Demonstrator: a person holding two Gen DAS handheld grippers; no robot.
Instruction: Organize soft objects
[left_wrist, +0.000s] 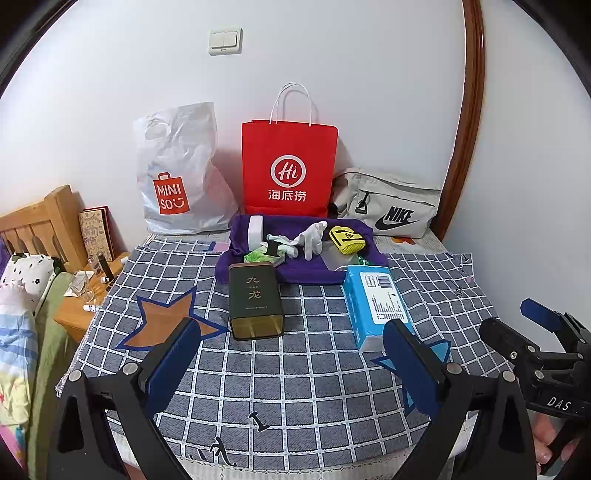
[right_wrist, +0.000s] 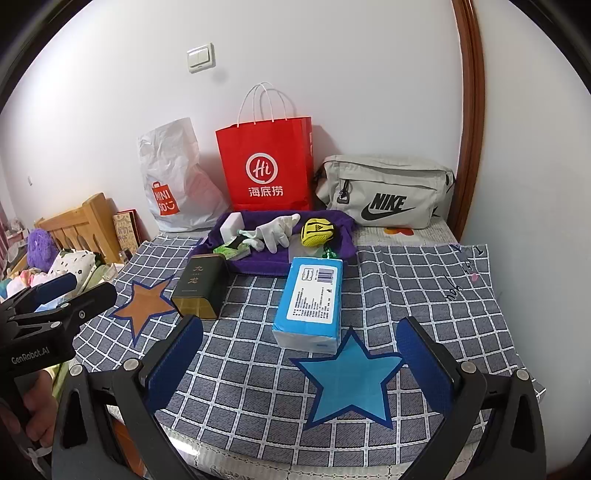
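Observation:
A blue tissue pack (left_wrist: 376, 302) (right_wrist: 310, 299) and a dark green tin (left_wrist: 255, 299) (right_wrist: 201, 286) lie on the checked cloth (left_wrist: 314, 369). Behind them a purple towel (left_wrist: 343, 230) (right_wrist: 258, 264) holds a white glove (left_wrist: 312, 236) (right_wrist: 277, 230), a yellow pouch (left_wrist: 347, 240) (right_wrist: 317, 230), a white block (left_wrist: 255, 229) and a green packet (left_wrist: 264, 254). My left gripper (left_wrist: 291, 358) is open and empty above the cloth's front. My right gripper (right_wrist: 303, 354) is open and empty above a blue star (right_wrist: 349, 376).
A white Miniso bag (left_wrist: 177, 173), a red paper bag (left_wrist: 290, 166) and a grey Nike bag (left_wrist: 391, 206) stand against the back wall. A wooden bedside shelf (left_wrist: 92, 291) and bedding (left_wrist: 18, 332) are at the left. A brown star patch (left_wrist: 162, 321) lies front left.

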